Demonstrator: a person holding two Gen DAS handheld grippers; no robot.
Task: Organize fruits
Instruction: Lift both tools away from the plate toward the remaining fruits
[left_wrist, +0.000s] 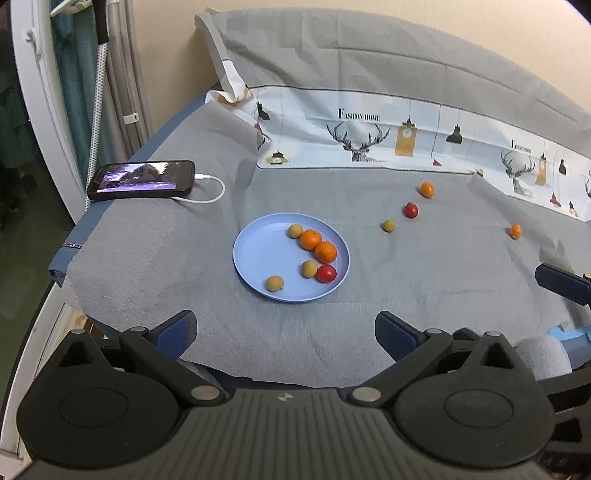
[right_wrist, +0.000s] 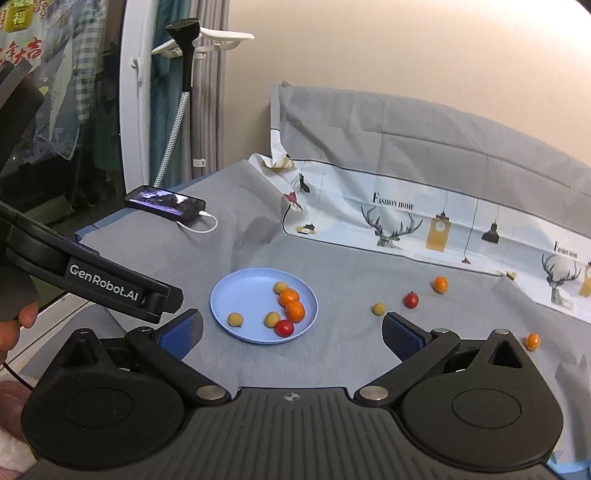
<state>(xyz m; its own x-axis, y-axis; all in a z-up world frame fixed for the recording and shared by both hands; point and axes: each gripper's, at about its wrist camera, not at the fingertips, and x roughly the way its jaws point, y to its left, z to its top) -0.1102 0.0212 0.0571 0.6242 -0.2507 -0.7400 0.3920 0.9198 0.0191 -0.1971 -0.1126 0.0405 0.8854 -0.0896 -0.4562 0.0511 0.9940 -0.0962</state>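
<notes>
Both the left gripper (left_wrist: 286, 334) and right gripper (right_wrist: 291, 334) hover wide open and empty; four loose fruits lie toward the tabletop's far right, beyond the blue plate (right_wrist: 236, 295); the right gripper is nearer the yellow-brown fruit (right_wrist: 378, 308).

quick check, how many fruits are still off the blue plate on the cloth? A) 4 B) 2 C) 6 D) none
A. Four lie on the grey cloth right of the blue plate: a tan fruit, a red one, and two orange ones. Six sit on the plate.
</notes>
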